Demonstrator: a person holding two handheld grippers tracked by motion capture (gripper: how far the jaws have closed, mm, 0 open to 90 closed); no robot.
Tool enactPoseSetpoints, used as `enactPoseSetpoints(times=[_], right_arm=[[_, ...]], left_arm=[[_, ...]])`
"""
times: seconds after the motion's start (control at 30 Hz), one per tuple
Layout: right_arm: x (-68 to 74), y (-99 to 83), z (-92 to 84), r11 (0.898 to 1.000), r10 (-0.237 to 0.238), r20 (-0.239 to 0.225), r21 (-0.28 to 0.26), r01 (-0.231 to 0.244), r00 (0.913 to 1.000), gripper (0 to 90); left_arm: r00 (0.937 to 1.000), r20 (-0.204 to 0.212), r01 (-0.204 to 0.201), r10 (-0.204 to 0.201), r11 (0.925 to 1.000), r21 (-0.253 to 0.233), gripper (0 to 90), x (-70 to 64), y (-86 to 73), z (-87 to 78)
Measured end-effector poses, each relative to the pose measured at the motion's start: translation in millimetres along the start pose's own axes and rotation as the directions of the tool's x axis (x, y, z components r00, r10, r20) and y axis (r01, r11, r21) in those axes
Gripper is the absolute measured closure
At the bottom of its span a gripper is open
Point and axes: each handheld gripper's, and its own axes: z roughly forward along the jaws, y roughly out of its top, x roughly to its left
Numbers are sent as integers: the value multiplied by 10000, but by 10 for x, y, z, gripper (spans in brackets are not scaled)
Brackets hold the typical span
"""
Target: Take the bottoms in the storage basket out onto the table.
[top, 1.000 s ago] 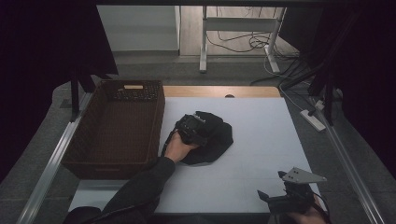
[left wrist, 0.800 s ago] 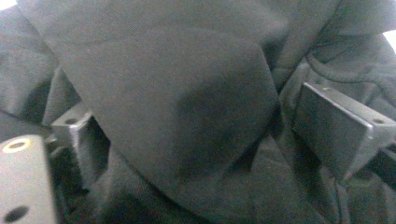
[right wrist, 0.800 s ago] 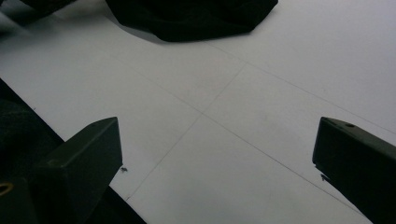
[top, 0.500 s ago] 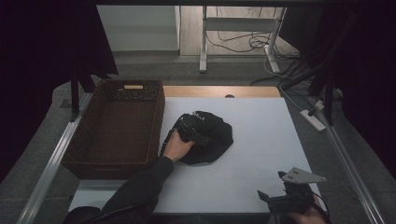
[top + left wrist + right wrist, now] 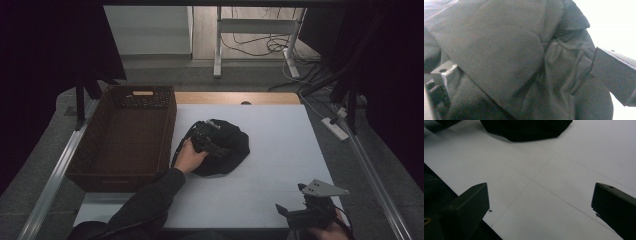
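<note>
A crumpled black cloth (image 5: pixel 227 150) lies on the white table (image 5: pixel 280 145), just right of the basket. My left gripper (image 5: pixel 207 141) rests on its left part, held by a hand in a dark sleeve. In the left gripper view, folds of the black cloth (image 5: pixel 499 45) lie between the jaws of the left gripper (image 5: pixel 522 65). Those jaws have just been opening and stand wide, not pressing it. My right gripper (image 5: pixel 292 200) hovers at the table's near right corner. In its own view the right gripper (image 5: pixel 540 188) is open over bare table, with the cloth (image 5: pixel 529 128) farther off.
A dark brown wicker basket (image 5: pixel 170 125) stands on the left side of the table. A metal rail (image 5: pixel 55 175) runs along the left edge. Table legs and cables (image 5: pixel 250 47) lie on the floor beyond.
</note>
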Motion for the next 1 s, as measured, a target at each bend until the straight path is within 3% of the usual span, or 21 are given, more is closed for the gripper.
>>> enactPoseSetpoints(times=[0.4,0.77,1.0], right_arm=[[1,1,0,10000,-3,7,0,3,10000,18],[2,2,-1,10000,-14,25,19,14,10000,19],[2,2,0,10000,-9,28,17,9,10000,19]], left_arm=[[9993,345,-117,131,9991,-400,0,-51,23,-149],[9946,766,-652,702,9956,-668,0,-121,83,-283],[9935,737,-806,866,9934,-814,0,-147,94,-354]])
